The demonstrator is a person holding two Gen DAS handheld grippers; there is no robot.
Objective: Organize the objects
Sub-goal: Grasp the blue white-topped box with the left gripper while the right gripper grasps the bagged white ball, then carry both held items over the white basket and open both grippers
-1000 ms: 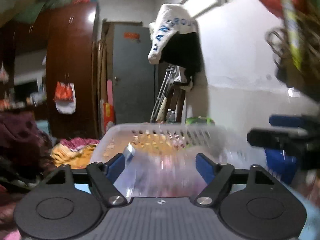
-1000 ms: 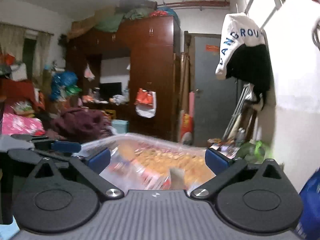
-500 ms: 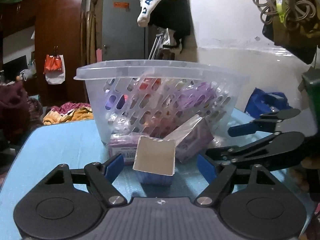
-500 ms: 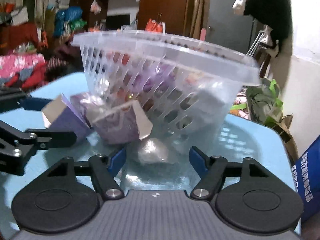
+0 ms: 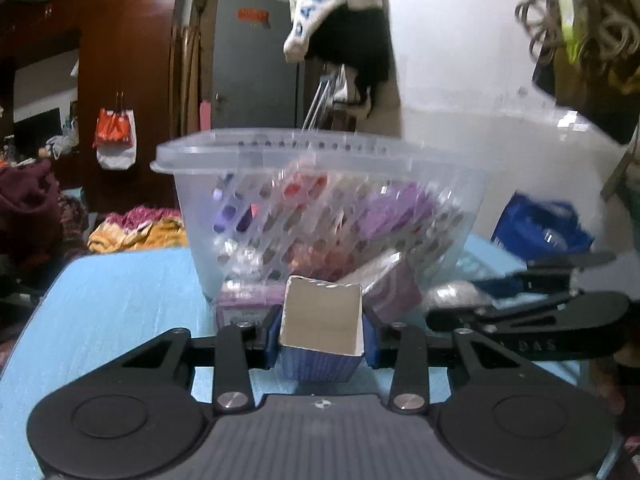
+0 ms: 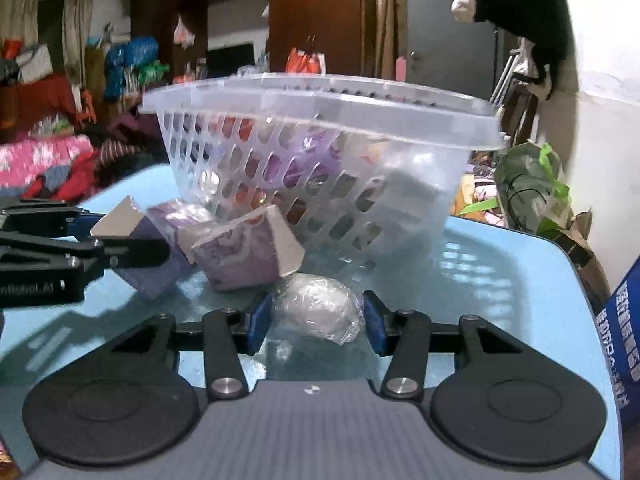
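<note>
my left claw (image 5: 322, 340) pinches an open blue carton (image 5: 320, 344); my right claw (image 6: 318, 320) squeezes a foil-wrapped ball (image 6: 318, 310) beside the perforated plastic basket (image 6: 320, 152).

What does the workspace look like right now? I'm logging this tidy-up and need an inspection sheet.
Surface: light blue table, glossy.
Job's things: clear perforated basket holding packets; blue open-topped box; purple box tipped against the basket; foil-wrapped lump.
Clutter: another purple box at the basket's foot.
Grippers: left hand-held gripper shut on the blue open-topped box; right hand-held gripper shut on the foil-wrapped lump.
Cables: coiled cords hanging at the wall.
Surroundings: dark wooden wardrobe, grey door, piled clothes.
</note>
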